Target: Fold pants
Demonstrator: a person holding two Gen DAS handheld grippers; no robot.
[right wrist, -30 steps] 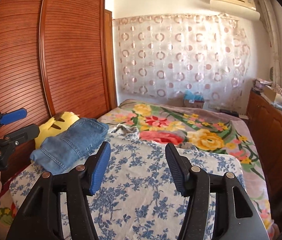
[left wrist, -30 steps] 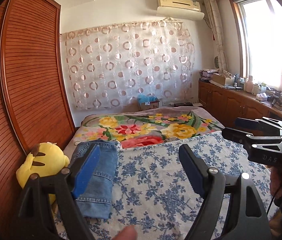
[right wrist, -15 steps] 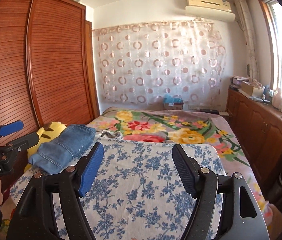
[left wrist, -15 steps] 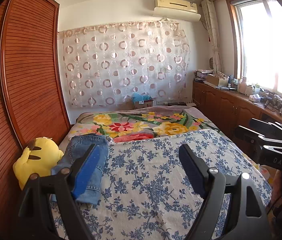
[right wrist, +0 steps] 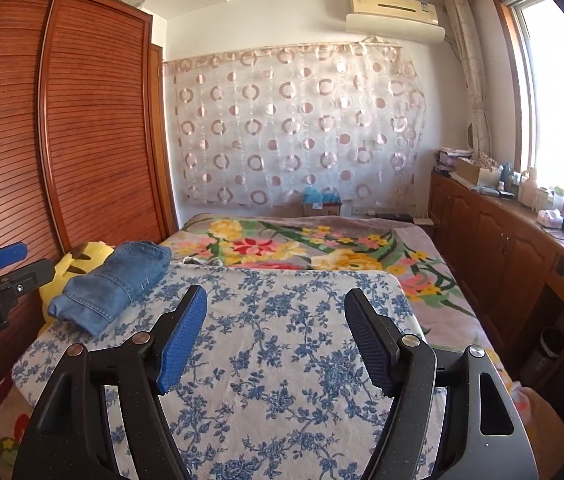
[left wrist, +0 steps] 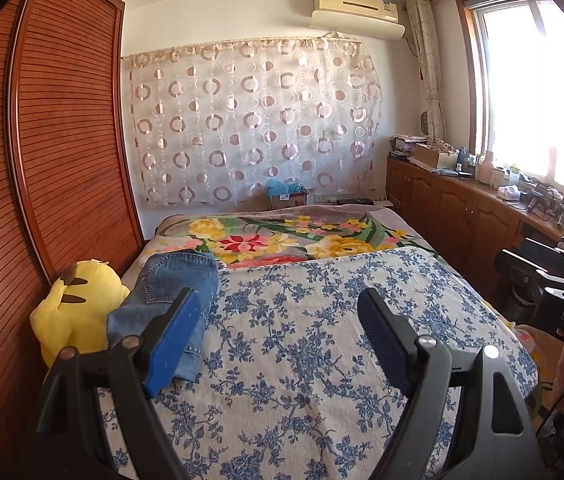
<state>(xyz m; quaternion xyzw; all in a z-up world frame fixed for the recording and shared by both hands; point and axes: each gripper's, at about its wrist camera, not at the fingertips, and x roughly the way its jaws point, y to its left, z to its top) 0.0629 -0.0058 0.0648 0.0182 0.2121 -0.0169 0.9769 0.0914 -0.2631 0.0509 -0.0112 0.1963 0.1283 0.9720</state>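
Wardrobe (left wrist: 54, 152): louvred wooden doors along the left wall, close beside the bed.
Plush toy (left wrist: 72, 312): yellow, wedged between wardrobe and bed edge, touching the jeans' left side.
Jeans (left wrist: 170, 296): already a compact folded bundle at the far-left of the blue-flowered sheet (left wrist: 302, 340), lying lengthwise, no leg trailing.
Left gripper (left wrist: 278, 344): jaws wide, nothing between them; held off the bed, its blue pad overlapping the jeans in view only.
Right gripper (right wrist: 276, 336): jaws have just been opening; now wide and empty, above bare sheet, well apart from the jeans.
Floral blanket (right wrist: 322, 248): beyond the sheet, far end of the bed.
Cabinets (right wrist: 502, 248): cluttered counter along the right wall, under the window.
Step in hand, as I judge it: folding looks finished, hands drawing clear.
Doing it well: keep both jaws wide and lifted so no pad snags denim; back away without dragging the sheet; leave the bundle square.
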